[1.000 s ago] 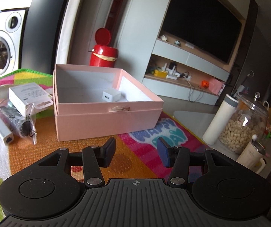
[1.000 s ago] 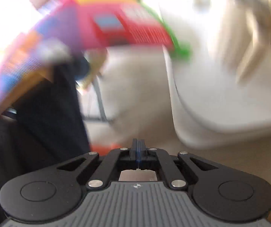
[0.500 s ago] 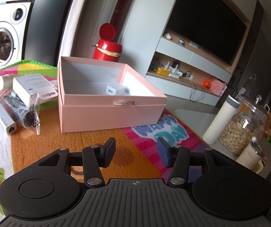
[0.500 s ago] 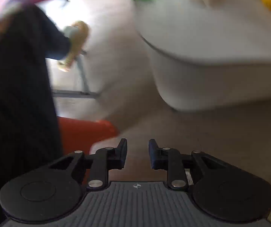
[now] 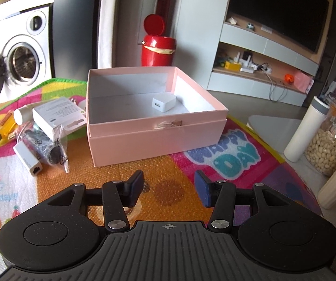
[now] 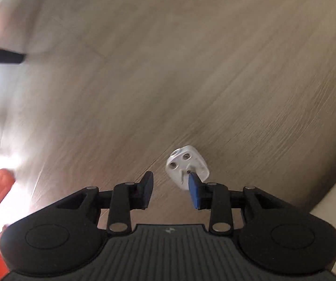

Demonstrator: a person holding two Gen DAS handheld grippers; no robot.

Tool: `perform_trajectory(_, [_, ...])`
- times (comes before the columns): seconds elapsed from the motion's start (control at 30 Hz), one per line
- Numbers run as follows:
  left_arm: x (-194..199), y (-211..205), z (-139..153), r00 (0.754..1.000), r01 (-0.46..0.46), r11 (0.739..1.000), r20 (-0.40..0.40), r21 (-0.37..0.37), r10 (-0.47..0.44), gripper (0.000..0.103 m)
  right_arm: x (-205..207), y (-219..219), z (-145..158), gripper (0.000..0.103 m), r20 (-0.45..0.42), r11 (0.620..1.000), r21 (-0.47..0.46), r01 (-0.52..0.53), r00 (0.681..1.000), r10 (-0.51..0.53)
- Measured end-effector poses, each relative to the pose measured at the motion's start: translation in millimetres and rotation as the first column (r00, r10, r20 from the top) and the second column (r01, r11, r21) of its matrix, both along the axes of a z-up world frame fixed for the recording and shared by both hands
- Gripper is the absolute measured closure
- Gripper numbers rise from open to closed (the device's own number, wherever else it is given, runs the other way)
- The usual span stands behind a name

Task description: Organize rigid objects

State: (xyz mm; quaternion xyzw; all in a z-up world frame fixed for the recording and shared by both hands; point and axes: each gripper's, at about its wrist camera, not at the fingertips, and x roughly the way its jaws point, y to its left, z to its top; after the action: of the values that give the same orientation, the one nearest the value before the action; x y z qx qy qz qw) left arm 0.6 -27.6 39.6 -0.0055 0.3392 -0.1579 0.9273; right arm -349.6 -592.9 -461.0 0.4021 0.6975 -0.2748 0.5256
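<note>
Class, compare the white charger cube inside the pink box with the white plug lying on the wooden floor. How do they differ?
The charger cube sits inside the pink box; the plug lies on the wooden floor. The cube shows a port on one face; the plug shows round holes and looks rounder. Both are small and white.

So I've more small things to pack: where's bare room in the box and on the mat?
The pink box floor is bare except a white charger near the back right. The mat between box and left gripper is free. Left of the box is crowded.
</note>
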Motion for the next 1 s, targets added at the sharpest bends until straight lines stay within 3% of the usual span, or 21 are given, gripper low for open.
perform_trajectory(0.03, [0, -4, 2, 1.0, -0.002, 1.0, 0.002, 0.019, 0.002, 0.05, 0, 3, -4, 0.056, -0.003, 1.0, -0.013, -0.026, 1.0, 0.026])
perform_trajectory(0.13, [0, -14, 7, 1.0, 0.001, 0.999, 0.01, 0.043, -0.002, 0.05, -5, 10, -9, 0.055, -0.066, 0.996, -0.043, -0.083, 0.995, 0.08])
perform_trajectory(0.27, [3, -27, 9, 0.999, 0.033, 0.998, 0.01, 0.059, -0.034, 0.05, -19, 6, -21, 0.053, -0.047, 1.0, -0.007, -0.001, 0.999, 0.0])
perform_trajectory(0.47, [-5, -33, 5, 0.996, 0.081, 0.995, 0.016, 0.059, -0.083, 0.05, -11, 10, -17, 0.057, -0.074, 0.998, -0.062, 0.031, 0.997, -0.036])
perform_trajectory(0.6, [-6, -23, -5, 0.996, 0.092, 0.996, 0.01, 0.021, -0.092, 0.05, 5, 16, 24, 0.057, -0.055, 0.998, -0.056, -0.028, 0.998, 0.025])
perform_trajectory(0.7, [2, -16, -16, 0.995, 0.092, 0.996, -0.022, -0.018, -0.092, 0.05, 37, 36, 99, 0.057, 0.07, 0.981, -0.085, -0.175, 0.981, 0.181])
perform_trajectory(0.8, [6, -8, -22, 0.994, 0.103, 0.992, -0.039, -0.075, -0.106, 0.051, 78, 63, 210, 0.057, 0.258, 0.95, -0.162, -0.268, 0.918, 0.302])
perform_trajectory(0.87, [2, 0, -22, 0.992, 0.124, 0.987, -0.012, -0.1, -0.126, 0.051, 101, 83, 285, 0.057, 0.374, 0.915, -0.247, -0.318, 0.84, 0.393])
perform_trajectory(0.97, [-5, 20, -19, 0.992, 0.124, 0.986, 0.031, -0.115, -0.121, 0.051, 133, 121, 403, 0.057, 0.505, 0.834, -0.409, -0.37, 0.669, 0.545])
perform_trajectory(1.0, [-6, 27, -19, 0.993, 0.115, 0.986, 0.037, -0.125, -0.111, 0.051, 143, 139, 443, 0.057, 0.531, 0.793, -0.473, -0.385, 0.594, 0.604])
